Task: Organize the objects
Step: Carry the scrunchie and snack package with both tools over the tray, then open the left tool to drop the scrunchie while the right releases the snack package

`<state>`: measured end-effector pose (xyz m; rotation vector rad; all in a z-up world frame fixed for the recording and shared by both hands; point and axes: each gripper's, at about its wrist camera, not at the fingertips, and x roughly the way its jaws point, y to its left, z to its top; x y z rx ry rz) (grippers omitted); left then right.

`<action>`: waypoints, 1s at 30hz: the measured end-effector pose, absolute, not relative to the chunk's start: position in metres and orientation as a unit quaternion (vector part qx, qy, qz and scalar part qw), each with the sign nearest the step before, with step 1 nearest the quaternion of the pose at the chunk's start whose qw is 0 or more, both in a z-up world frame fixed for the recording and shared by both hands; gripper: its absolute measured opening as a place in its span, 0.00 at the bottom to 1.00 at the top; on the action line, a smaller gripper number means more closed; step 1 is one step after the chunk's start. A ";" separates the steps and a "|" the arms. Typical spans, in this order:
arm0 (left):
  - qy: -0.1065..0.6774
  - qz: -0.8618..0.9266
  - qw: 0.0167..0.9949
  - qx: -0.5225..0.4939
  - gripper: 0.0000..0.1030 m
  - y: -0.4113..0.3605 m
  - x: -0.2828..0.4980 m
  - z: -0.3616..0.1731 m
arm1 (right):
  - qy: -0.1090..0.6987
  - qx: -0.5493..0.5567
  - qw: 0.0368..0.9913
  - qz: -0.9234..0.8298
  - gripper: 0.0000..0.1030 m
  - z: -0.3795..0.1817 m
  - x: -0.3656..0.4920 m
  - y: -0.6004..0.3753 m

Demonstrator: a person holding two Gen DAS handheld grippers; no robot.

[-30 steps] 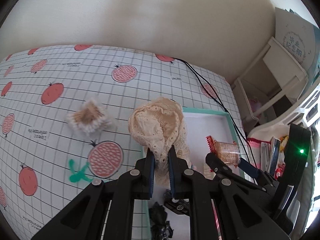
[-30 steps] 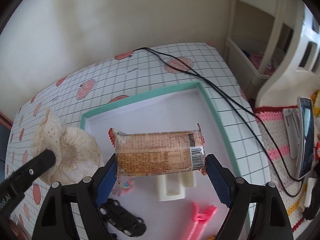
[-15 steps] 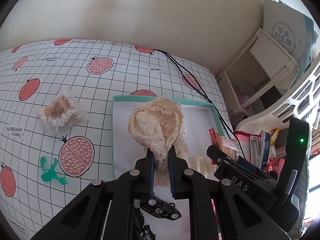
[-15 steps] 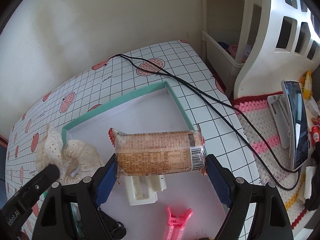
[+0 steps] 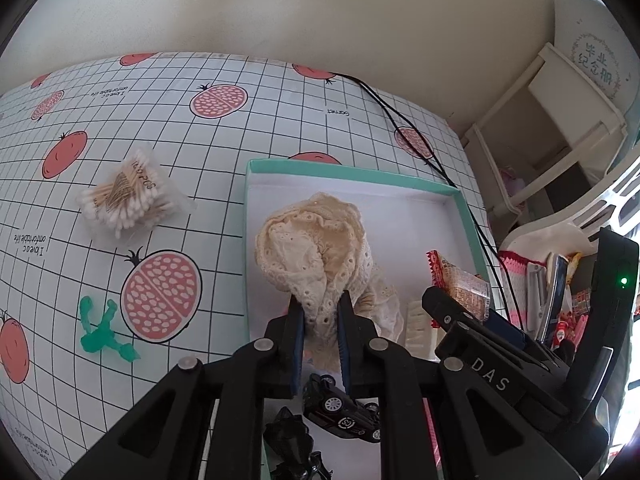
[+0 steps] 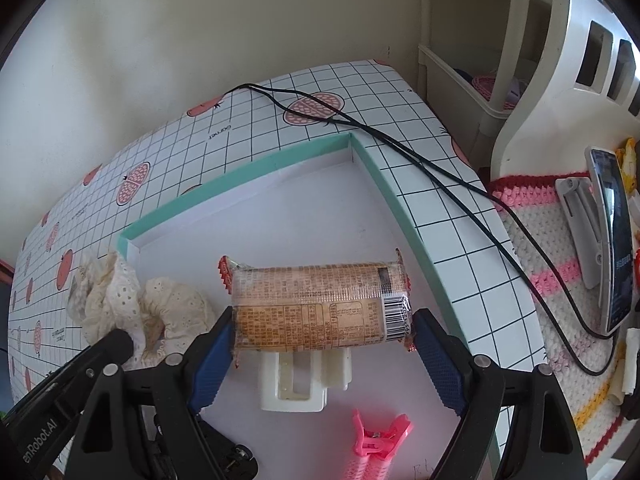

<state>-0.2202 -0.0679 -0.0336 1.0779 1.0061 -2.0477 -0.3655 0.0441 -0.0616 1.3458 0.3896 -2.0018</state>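
My left gripper (image 5: pixel 320 312) is shut on a cream lace cloth (image 5: pixel 316 236), which hangs over the white floor of the teal-rimmed tray (image 5: pixel 348 170). The same lace cloth (image 6: pixel 120 300) shows at the left of the right wrist view, beside the tray's teal rim (image 6: pixel 240 176). My right gripper (image 6: pixel 320 336) is shut on a wrapped biscuit roll (image 6: pixel 316 312), held crosswise by its ends above the tray. In the left wrist view the biscuit roll (image 5: pixel 460 284) peeks out behind the right gripper's body.
In the tray lie a white plastic block (image 6: pixel 300 380), a pink hair clip (image 6: pixel 376 448) and a black toy car (image 5: pixel 344 412). On the checked tablecloth sit a pack of cotton swabs (image 5: pixel 128 196) and a green plastic piece (image 5: pixel 102 332). A black cable (image 6: pixel 420 156) crosses the table's right side.
Both grippers have moved further over the tray while keeping hold of the cloth and the biscuit roll. The lace cloth now hangs inside the tray's left edge.
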 end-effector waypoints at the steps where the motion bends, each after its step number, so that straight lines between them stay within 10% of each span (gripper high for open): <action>1: 0.382 -0.772 0.303 0.407 0.14 -0.068 -0.220 -0.034 | 0.152 0.517 0.342 -0.770 0.85 -0.061 -0.365 0.044; 12: 0.387 -0.767 0.302 0.413 0.35 -0.071 -0.219 -0.031 | 0.165 0.516 0.344 -0.767 0.88 -0.060 -0.361 0.040; 30: 0.349 -0.786 0.311 0.405 0.41 -0.063 -0.217 0.008 | 0.180 0.502 0.355 -0.768 0.90 -0.041 -0.354 0.039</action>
